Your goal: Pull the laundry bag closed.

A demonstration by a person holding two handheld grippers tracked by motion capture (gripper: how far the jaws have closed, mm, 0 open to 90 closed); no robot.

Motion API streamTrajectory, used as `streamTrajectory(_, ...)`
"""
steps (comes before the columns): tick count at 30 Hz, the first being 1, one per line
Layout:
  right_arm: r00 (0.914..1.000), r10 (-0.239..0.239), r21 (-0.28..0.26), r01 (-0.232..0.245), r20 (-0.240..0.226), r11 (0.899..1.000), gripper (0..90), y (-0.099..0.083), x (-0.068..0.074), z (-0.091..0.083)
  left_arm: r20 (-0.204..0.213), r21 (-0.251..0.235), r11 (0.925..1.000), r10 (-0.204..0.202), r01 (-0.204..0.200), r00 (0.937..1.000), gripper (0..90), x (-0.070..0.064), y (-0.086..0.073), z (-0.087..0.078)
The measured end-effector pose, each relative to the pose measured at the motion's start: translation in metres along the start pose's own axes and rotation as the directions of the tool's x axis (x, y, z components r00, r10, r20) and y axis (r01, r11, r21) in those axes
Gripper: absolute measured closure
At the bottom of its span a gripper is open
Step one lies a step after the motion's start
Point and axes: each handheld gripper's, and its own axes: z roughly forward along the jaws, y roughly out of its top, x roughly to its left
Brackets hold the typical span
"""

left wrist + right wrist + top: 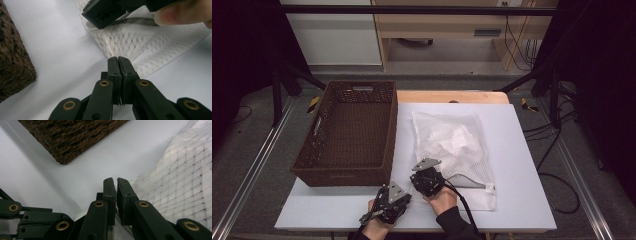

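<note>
Both tongs, left (388,202) and right (426,181), sit pinched on the mesh laundry bag's (457,145) edge, lower middle of the frame.

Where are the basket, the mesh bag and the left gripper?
basket (343,175): high view, on its near wall.
mesh bag (452,142): high view, on the white bundle inside the mesh.
left gripper (117,60): left gripper view, on the tips of its two jaws, which are pressed together.

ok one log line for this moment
left tongs: shut, empty | right tongs: shut on mesh bag edge | basket: empty | stage: bag still on table
</note>
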Motion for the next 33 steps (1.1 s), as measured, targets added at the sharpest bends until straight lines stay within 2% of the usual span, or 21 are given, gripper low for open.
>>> streamTrajectory(2, 1.0, 0.003, 0.002, -0.003, 0.007, 1.0, 81.5, 0.0, -0.001, 0.001, 0.0, 0.0, 1.0, 0.006, -0.006, 1.0, 86.9, 0.001, 0.0, 0.0)
streamTrajectory(6, 0.9998, 0.018, 0.043, -0.018, 0.0, 0.999, 78.6, 0.001, -0.002, 0.01, 0.002, 0.007, 1.0, 0.006, -0.006, 1.0, 86.4, 0.001, 0.0, 0.0)
streamTrajectory(12, 0.9998, 0.009, 0.06, -0.01, 0.017, 0.998, 83.8, 0.004, 0.002, 0.014, 0.015, 0.009, 1.0, -0.001, 0.001, 0.9999, 86.2, 0.001, 0.0, 0.0)
streamTrajectory(17, 0.9992, 0.04, -0.003, -0.04, -0.004, 0.999, 85.4, 0.003, 0.0, 0.002, 0.015, 0.009, 1.0, -0.005, 0.005, 0.9999, 86.2, 0.001, 0.0, 0.0)
streamTrajectory(21, 0.9968, 0.072, -0.045, -0.074, -0.035, 0.996, 85.7, -0.001, -0.004, -0.01, 0.021, 0.008, 1.0, -0.006, 0.006, 0.9998, 85.3, 0.001, 0.0, 0.0)
streamTrajectory(22, 0.9964, 0.073, -0.058, -0.076, -0.041, 0.995, 85.8, -0.001, -0.004, -0.011, 0.038, 0.004, 0.9999, -0.011, 0.011, 0.9992, 81.9, 0.001, 0.001, 0.0)
streamTrajectory(23, 0.9973, 0.065, -0.067, -0.067, -0.035, 0.996, 85.8, -0.002, -0.004, -0.012, 0.028, -0.003, 0.9999, -0.01, 0.01, 0.9996, 73.2, 0.0, 0.001, 0.001)
streamTrajectory(24, 0.9973, 0.064, -0.066, -0.066, -0.036, 0.996, 85.8, -0.002, -0.004, -0.013, -0.003, 0.0, 1.0, -0.007, 0.007, 1.0, 62.9, 0.0, 0.003, 0.002)
streamTrajectory(26, 0.9974, 0.061, -0.078, -0.064, -0.039, 0.995, 85.8, -0.002, -0.005, -0.014, 0.04, -0.019, 0.9994, -0.029, 0.03, 0.9988, 56.1, 0.005, 0.006, 0.004)
streamTrajectory(28, 0.9974, 0.056, -0.09, -0.06, -0.044, 0.994, 85.8, -0.002, -0.004, -0.015, 0.053, -0.038, 0.9983, -0.041, 0.043, 0.9977, 49.4, 0.009, 0.008, 0.004)
streamTrajectory(30, 0.9977, 0.051, -0.1, -0.055, -0.045, 0.993, 85.8, -0.002, -0.003, -0.017, 0.088, -0.053, 0.9967, -0.057, 0.062, 0.9945, 45.6, 0.014, 0.011, 0.006)
streamTrajectory(31, 0.9978, 0.044, -0.108, -0.049, -0.049, 0.993, 85.8, -0.002, -0.003, -0.017, 0.129, -0.044, 0.9958, -0.074, 0.08, 0.9888, 46.1, 0.016, 0.012, 0.01)
streamTrajectory(33, 0.9975, 0.043, -0.122, -0.05, -0.056, 0.991, 85.8, -0.002, -0.002, -0.017, 0.155, -0.033, 0.9953, -0.085, 0.091, 0.9842, 51.9, 0.018, 0.012, 0.014)
